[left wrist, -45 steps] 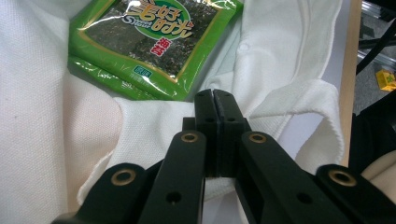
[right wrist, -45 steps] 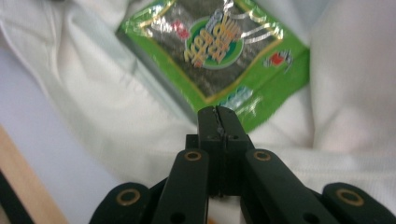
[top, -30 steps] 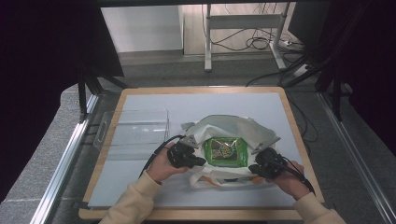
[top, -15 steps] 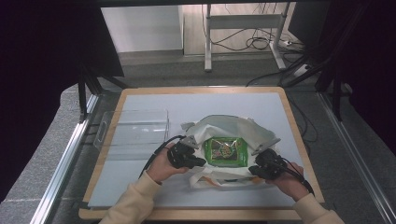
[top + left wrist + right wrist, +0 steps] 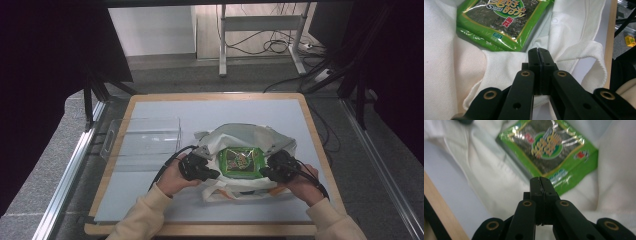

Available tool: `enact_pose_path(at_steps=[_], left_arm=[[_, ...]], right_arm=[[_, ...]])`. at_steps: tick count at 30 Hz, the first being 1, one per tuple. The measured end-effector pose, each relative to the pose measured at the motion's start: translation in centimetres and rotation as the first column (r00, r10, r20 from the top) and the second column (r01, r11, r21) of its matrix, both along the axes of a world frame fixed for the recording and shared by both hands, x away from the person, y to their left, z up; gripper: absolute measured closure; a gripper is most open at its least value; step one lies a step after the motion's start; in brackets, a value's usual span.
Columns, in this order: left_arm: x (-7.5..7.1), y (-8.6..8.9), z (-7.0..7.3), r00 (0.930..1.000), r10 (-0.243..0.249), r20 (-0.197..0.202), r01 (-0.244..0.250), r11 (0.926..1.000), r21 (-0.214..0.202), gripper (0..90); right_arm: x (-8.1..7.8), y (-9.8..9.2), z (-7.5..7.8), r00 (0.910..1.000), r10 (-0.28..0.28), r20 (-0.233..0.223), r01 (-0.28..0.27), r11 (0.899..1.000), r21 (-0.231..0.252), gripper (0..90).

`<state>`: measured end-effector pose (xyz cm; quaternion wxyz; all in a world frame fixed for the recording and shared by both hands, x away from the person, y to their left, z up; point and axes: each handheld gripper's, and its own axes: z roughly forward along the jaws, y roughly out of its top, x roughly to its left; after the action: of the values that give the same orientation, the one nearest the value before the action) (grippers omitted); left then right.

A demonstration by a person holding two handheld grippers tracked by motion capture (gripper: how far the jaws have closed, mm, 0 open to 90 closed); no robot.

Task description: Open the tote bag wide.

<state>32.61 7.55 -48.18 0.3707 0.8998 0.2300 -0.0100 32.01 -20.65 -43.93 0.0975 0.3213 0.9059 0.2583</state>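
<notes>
Nothing much has shifted since a second ago: both my grippers stay at the white cloth bag (image 5: 240, 137), left gripper (image 5: 202, 170) on its left rim, right gripper (image 5: 272, 170) on its right. Each pair of jaws is pressed together, seemingly pinching cloth. Between them lies the green seaweed packet (image 5: 240, 161). Left of the bag the grey mat (image 5: 200, 112) is open up to a clear tray (image 5: 142, 140); the wooden table edge (image 5: 320, 150) runs close on the right.

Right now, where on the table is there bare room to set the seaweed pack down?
Bare mat lies along the far edge beyond the white bag, in the near-left corner below the clear tray, and in a narrow strip right of the bag. The middle is crowded: the seaweed pack sits in the bag, with the left hand-held gripper and right hand-held gripper at its sides.
</notes>
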Motion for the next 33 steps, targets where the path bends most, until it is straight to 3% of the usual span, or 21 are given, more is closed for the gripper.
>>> enact_pose_path(at_steps=[11, 15, 18, 21, 23, 27, 33], left_arm=[[0.0, 0.1, 0.1, 0.9999, 0.001, 0.010, -0.001, 1.0000, -0.009, 90.0], [0.1, 0.5, 0.6, 0.9995, 0.031, 0.010, -0.031, 0.9983, -0.050, 89.4], [0.0, 0.9, 1.2, 0.9983, 0.049, 0.030, -0.047, 0.9956, -0.081, 87.3], [0.0, 1.3, 1.8, 0.9964, 0.066, 0.052, -0.060, 0.9921, -0.110, 81.2], [-0.1, 1.5, 2.2, 0.9946, 0.078, 0.069, -0.069, 0.9904, -0.120, 73.0], [-0.2, 1.8, 2.7, 0.9912, 0.105, 0.081, -0.092, 0.9852, -0.144, 56.6], [-0.3, 1.9, 2.8, 0.9892, 0.117, 0.088, -0.104, 0.9844, -0.142, 47.3]], right_arm=[[1.0, -0.3, 1.1, 0.9982, -0.056, 0.023, 0.053, 0.993, 0.105, 87.5], [1.4, -0.6, 1.1, 0.9964, -0.084, 0.015, 0.080, 0.983, 0.166, 80.9], [1.8, -0.7, 0.9, 0.9935, -0.114, -0.005, 0.112, 0.974, 0.196, 64.0], [2.1, -0.5, 0.7, 0.9817, -0.190, -0.013, 0.188, 0.958, 0.215, 47.0], [2.4, -0.3, 0.7, 0.9717, -0.235, -0.019, 0.234, 0.946, 0.225, 40.7], [2.9, 0.4, 0.4, 0.9613, -0.268, -0.062, 0.275, 0.934, 0.228, 35.7], [3.6, 1.0, 0.1, 0.9486, -0.299, -0.103, 0.315, 0.927, 0.202, 33.9]])
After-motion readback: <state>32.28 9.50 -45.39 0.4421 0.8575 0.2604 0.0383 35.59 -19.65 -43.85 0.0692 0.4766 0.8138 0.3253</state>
